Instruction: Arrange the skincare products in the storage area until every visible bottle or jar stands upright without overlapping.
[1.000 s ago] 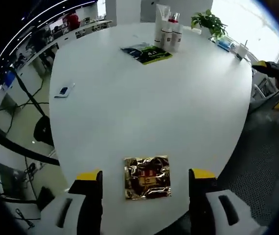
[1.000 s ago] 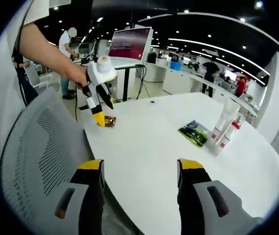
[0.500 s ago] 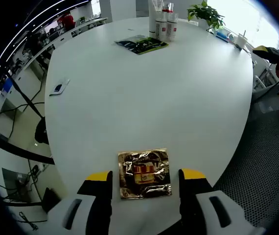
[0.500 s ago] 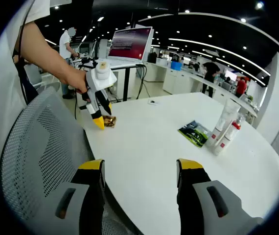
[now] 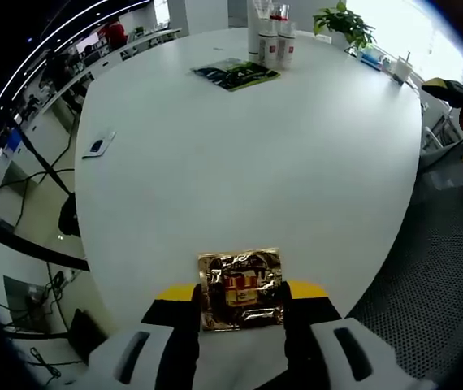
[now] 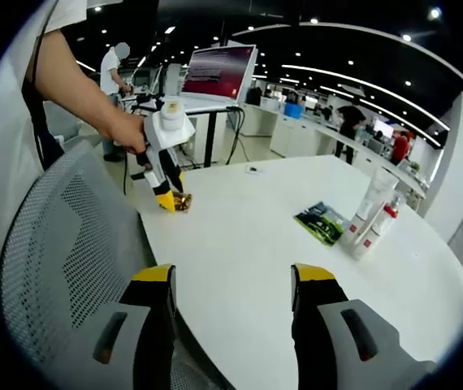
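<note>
Low in the left gripper view, the left gripper (image 5: pixel 240 294) pinches a gold foil packet (image 5: pixel 240 288) between its jaws, while the right gripper (image 6: pixel 233 280) hangs wide open.

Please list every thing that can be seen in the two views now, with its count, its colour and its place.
Gold foil sachet: one, gold with a red label, flat at the near table edge, between the left gripper's jaws.
Bottles and tube: a white tube and two white bottles, one with a red cap, upright together at the far side of the table.
Green packet: one, dark green, flat beside the bottles.
Small device: one, white and blue, near the table's edge.
Potted plant: one, green, far edge.
Table: one, white.
Mesh chair: one, grey, beside the table.
Monitor: one, red screen, behind the table.
Left gripper: jaws closing around the sachet.
Right gripper: jaws open, above the table edge.
</note>
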